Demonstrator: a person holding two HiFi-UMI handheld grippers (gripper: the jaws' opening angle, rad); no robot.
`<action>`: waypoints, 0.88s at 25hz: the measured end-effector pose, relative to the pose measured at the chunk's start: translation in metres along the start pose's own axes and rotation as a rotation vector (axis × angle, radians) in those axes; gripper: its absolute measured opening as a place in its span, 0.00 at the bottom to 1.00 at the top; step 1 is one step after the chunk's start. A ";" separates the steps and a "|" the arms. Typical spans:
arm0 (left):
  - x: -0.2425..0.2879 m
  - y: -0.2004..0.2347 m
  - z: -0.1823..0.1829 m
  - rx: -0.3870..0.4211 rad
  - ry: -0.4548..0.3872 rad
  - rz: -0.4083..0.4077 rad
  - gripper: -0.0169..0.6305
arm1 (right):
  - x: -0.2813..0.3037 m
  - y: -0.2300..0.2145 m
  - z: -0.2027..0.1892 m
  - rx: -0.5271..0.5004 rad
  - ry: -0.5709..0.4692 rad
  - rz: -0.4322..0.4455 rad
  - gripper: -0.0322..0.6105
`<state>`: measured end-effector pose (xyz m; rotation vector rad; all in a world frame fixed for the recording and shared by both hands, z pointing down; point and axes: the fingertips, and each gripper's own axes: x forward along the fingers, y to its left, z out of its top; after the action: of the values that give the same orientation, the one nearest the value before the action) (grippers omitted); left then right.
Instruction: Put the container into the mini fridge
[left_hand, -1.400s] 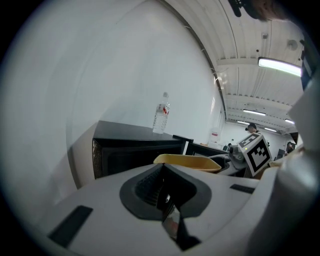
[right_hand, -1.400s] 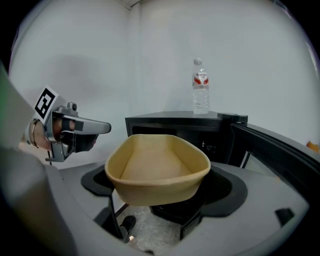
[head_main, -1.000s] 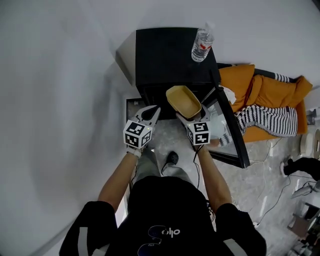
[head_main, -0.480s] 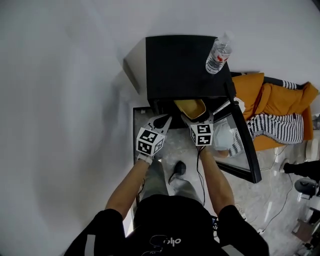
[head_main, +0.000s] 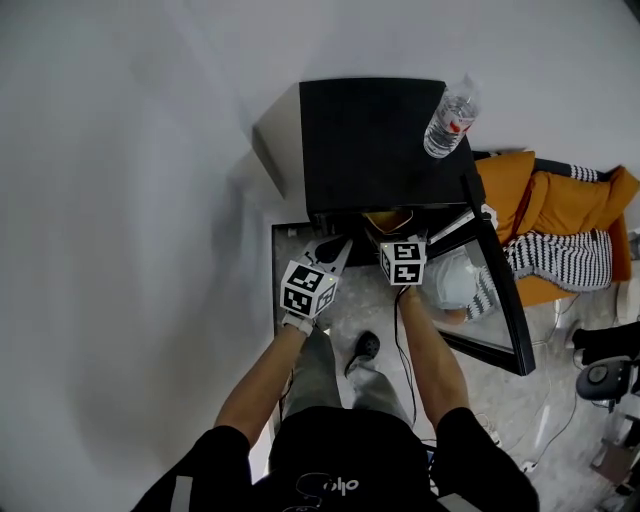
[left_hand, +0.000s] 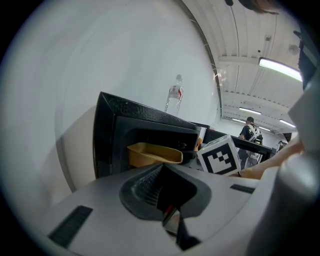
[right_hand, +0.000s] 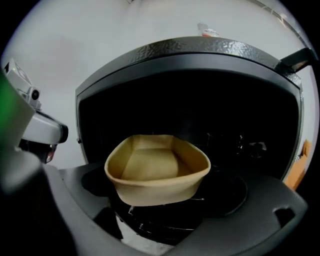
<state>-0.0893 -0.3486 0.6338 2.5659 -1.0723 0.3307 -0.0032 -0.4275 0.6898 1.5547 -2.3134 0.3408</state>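
Note:
The tan, empty container is carried by my right gripper, which is shut on its near wall. It hangs just inside the dark opening of the black mini fridge. From the head view only the container's rear edge shows under the fridge top, ahead of the right gripper. My left gripper hovers to the left of the opening, shut and empty. In the left gripper view its closed jaws point at the container inside the fridge.
The fridge door stands swung open to the right. A plastic water bottle stands on the fridge's top right corner. Orange and striped cloth lies on the floor at right. A white wall runs behind and to the left.
The right gripper has carried the container forward, from in front of the fridge into its opening. The left gripper has moved forward alongside it, still shut.

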 end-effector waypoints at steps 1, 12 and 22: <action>0.000 0.001 -0.001 0.001 0.001 -0.002 0.04 | 0.002 0.000 0.000 0.001 -0.002 -0.003 0.86; 0.004 0.010 -0.009 0.001 0.007 -0.012 0.04 | 0.023 -0.010 0.009 0.032 -0.026 -0.035 0.86; 0.002 0.018 -0.014 -0.024 0.000 -0.008 0.04 | 0.038 -0.013 -0.006 0.020 0.026 -0.068 0.86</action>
<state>-0.1019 -0.3565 0.6513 2.5491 -1.0588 0.3141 -0.0039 -0.4619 0.7109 1.6251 -2.2380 0.3654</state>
